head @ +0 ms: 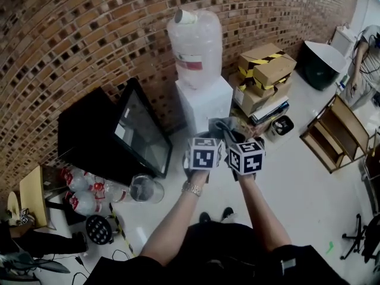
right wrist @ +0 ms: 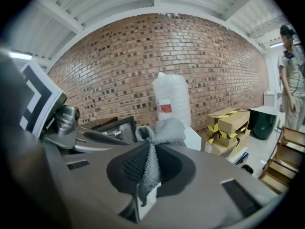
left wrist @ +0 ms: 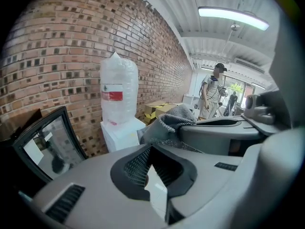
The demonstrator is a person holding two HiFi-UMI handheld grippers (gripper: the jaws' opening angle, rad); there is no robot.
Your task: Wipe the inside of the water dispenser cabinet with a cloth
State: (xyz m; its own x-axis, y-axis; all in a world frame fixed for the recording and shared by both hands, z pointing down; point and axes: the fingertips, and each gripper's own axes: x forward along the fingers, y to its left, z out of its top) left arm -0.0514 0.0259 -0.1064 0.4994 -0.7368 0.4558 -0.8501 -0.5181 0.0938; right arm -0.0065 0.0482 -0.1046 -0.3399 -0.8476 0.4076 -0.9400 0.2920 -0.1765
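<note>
No wiping yet: right gripper (right wrist: 145, 168) is pinching the cloth (right wrist: 164, 130), left gripper (left wrist: 151, 168) is sitting closed on nothing, both hovering well short of the water dispenser (head: 205, 100).

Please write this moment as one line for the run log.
left gripper: shut, empty | right gripper: shut on cloth | water dispenser: ahead, untouched

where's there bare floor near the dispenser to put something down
Bare floor lies between the boxes and the wooden shelf. Crowded: left of the dispenser, by the black glass-door unit, jar and bottles.
</note>
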